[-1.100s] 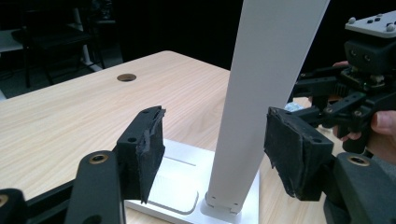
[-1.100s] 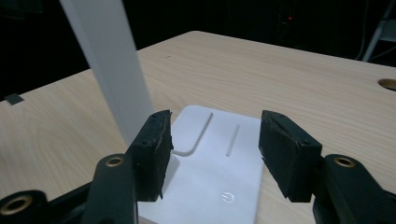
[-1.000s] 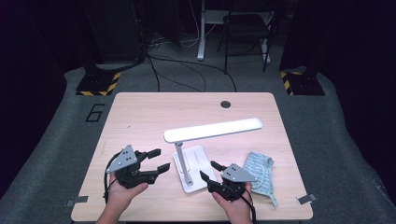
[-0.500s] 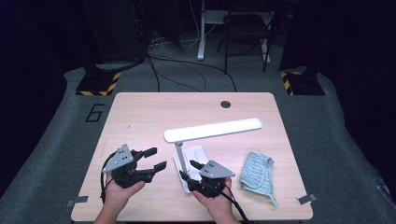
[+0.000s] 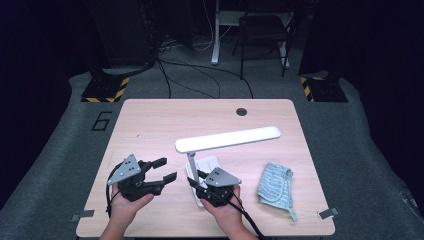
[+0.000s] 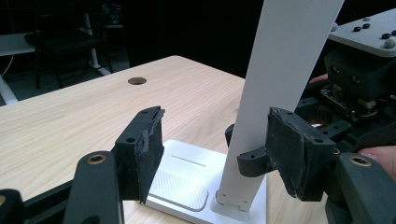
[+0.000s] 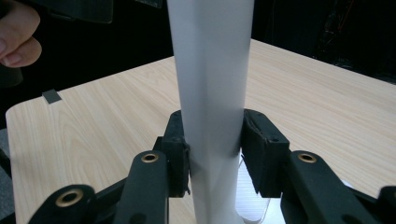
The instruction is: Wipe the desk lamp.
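Observation:
A white desk lamp stands at the table's front middle, with a flat base point(image 5: 212, 163), an upright post point(image 5: 191, 162) and a long light bar point(image 5: 227, 139). My right gripper point(image 5: 194, 179) sits at the foot of the post. Its jaws have just been closing with the post point(image 7: 212, 70) between them, and both pads press on it point(image 7: 215, 149). My left gripper point(image 5: 165, 169) is held left of the lamp, open and empty. Through its open jaws point(image 6: 215, 158) I see the post point(image 6: 285, 65), the base point(image 6: 187, 177) and the right gripper point(image 6: 359, 79) behind.
A crumpled teal cloth point(image 5: 276, 185) lies on the table to the right of the lamp. A round cable hole point(image 5: 242, 111) is near the far edge. Tape strips point(image 5: 81, 216) mark the front corners. Dark floor with cables and chair legs lies beyond.
My right gripper has moved left from beside the cloth to the lamp post and its jaws have closed on it. The left gripper has stayed put.

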Action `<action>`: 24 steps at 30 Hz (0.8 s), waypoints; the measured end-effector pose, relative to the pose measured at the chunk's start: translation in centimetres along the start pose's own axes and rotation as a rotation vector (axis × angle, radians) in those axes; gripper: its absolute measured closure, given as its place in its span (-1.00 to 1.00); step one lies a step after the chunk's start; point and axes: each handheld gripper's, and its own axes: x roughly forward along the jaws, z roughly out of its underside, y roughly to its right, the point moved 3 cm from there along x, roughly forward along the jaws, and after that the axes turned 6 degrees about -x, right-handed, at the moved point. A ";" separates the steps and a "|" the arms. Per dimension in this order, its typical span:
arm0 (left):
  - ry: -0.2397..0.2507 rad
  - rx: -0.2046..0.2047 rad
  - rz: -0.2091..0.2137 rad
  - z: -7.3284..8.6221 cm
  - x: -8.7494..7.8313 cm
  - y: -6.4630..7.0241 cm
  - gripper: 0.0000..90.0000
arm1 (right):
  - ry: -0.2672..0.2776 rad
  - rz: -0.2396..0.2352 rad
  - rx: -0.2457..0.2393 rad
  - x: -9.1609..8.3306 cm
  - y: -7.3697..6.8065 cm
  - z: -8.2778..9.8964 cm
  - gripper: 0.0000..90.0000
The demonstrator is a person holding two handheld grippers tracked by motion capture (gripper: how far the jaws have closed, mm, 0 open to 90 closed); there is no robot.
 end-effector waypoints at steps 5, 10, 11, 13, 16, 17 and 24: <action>0.000 0.004 0.000 0.0 0.0 0.0 -0.18 | -0.006 -0.007 -0.029 -0.2 0.0 0.0 0.45; 0.001 0.008 -0.001 0.0 0.1 0.1 -0.18 | -0.004 -0.009 -0.056 -0.5 -0.1 0.1 0.55; 0.001 0.009 0.000 0.0 0.1 0.1 -0.18 | -0.002 -0.007 -0.054 -0.6 0.0 0.2 0.58; -0.001 0.010 0.000 0.0 0.1 0.2 -0.17 | 0.005 -0.006 -0.053 -0.8 0.2 0.3 0.61; -0.009 0.015 0.001 0.0 0.2 0.2 -0.17 | 0.014 -0.013 -0.045 -1.1 0.6 0.4 0.64; -0.009 0.016 0.003 0.0 0.2 0.2 -0.16 | 0.014 -0.024 -0.038 -1.3 0.8 0.5 0.64; -0.016 0.033 0.024 -0.2 0.6 1.0 -0.16 | 0.048 -0.129 0.031 -1.9 1.4 1.2 0.64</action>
